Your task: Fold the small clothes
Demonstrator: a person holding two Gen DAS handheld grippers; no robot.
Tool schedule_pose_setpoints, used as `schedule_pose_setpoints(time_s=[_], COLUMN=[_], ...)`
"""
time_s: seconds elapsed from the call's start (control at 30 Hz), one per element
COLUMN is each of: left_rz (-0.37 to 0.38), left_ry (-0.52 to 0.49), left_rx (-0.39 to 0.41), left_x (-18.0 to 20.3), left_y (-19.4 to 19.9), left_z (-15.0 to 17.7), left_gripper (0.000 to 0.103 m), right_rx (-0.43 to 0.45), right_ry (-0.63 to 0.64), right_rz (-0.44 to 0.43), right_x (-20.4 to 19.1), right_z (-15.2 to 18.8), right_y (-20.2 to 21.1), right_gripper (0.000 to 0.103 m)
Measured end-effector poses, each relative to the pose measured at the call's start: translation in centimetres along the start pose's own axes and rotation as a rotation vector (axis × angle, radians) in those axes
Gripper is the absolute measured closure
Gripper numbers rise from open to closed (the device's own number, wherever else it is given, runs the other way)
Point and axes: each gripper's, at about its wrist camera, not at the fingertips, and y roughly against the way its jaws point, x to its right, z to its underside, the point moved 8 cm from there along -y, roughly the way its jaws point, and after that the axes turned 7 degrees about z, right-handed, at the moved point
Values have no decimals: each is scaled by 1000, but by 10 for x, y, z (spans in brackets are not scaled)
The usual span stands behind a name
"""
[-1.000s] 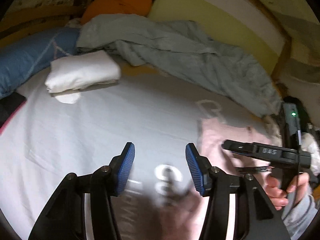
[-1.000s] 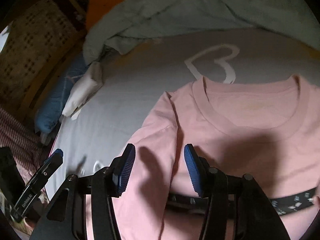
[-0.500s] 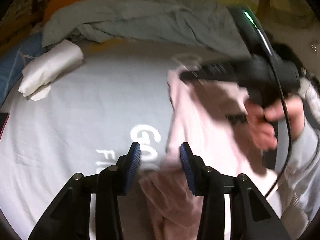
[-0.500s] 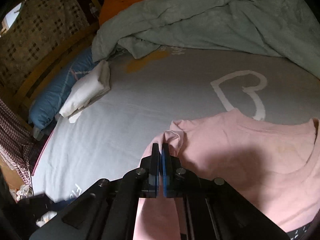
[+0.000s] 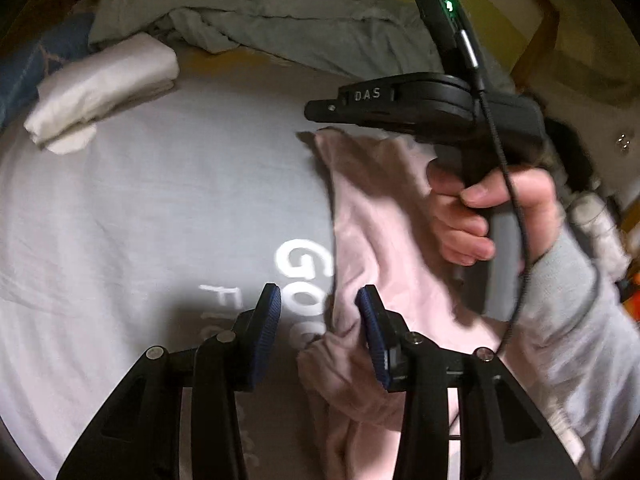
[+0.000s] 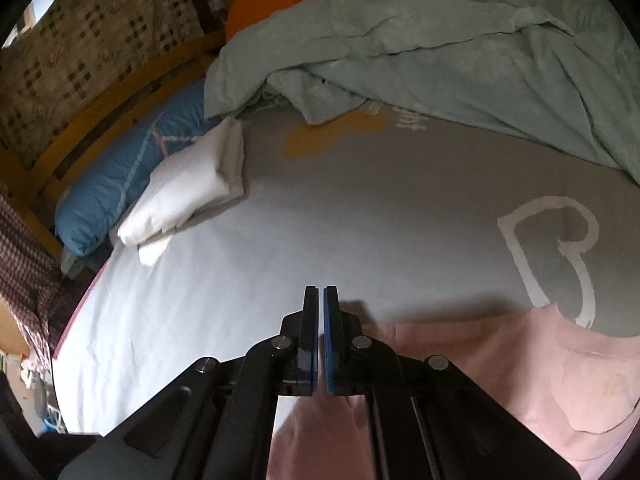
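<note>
Pink shirt (image 5: 384, 216) pinched by raised right gripper (image 6: 321, 300); left gripper (image 5: 318, 312) spread

Left hand-held gripper (image 5: 318, 312) agape; right hand-held gripper (image 6: 321, 300) pinched closed.

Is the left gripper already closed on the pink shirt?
No. The left gripper is open, its blue pads apart, and the bunched edge of the pink shirt lies between them ungripped.
</note>
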Motion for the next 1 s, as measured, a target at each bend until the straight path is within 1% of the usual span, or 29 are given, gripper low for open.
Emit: schedule_pose_setpoints(time_s=[0.03,0.07,0.1,0.17,0.23,0.27,0.3,0.33,0.37,0.4,0.43,0.47,0.5,0.53,0.57,0.6,0.63,0.67,0.73,0.77,0.8,0.83,0.87,0.9,0.93,1.0], left_rz=[50,84,100,91,77,70,53,43,52,61,50,18,-27,-91,-122,-125,-107,-94,-84,-88,-87,-88,-88,-87,-86,-90], left_ry=[-3,-8,-12,-15,-2,5,4,5,12,14,9,0,-9,-12,-1,19,38,43,18,11,13,23,31,31,26,26], left_rx=[2,6,14,19,-8,-37,-57,-53,-40,-28,-11,11,34,51,52,55,61,66,100,120,143,160,184,217,235,249], left_x=[6,10,13,14,11,8,5,4,5,8,8,5,3,-1,-9,-13,-15,-17,-9,-5,-1,1,3,8,11,20], left_y=[2,2,3,-2,-15,-21,-26,-25,-21,-17,-14,-13,-9,-7,-11,-11,-11,-10,-4,4,14,22,33,45,48,55], left_z=[0,-1,-2,-6,-7,-5,-3,-3,-4,-4,-6,-10,-11,-10,-13,-12,-8,-12,-15,-15,-16,-15,-13,-8,-8,5], left_gripper=[64,61,59,57,59,62,69,72,84,100,100,102,102,102,102,102,102,102,102,97,87,79,66,63,63,63], right_rx=[8,27,51,82,104,119,132,142,161,193,226,244,257,268,276,279,279,274,258,258,262,264,264,262,257,260], right_ry=[-7,-14,-16,-2,6,0,-15,-28,-42,-57,-69,-76,-80,-72,-55,-50,-57,-80,-161,-215,-258,-299,-328,-339,-342,-351], right_rz=[0,4,15,19,25,31,35,37,52,68,85,112,157,207,260,288,312,332,361,365,363,366,375,385,406,465], right_x=[1,4,8,16,29,39,51,61,75,88,102,114,128,139,151,160,172,186,219,237,251,263,275,284,291,303], right_z=[-3,-6,-8,-7,-2,2,8,14,24,33,45,57,70,83,98,107,118,128,143,152,159,169,181,192,204,226], right_y=[3,11,22,49,79,97,119,136,157,178,201,219,236,251,266,276,285,293,307,315,322,329,336,341,345,352], right_gripper=[101,101,101,100,99,99,99,99,98,98,96,90,85,83,82,81,80,79,79,79,79,79,79,79,79,79])
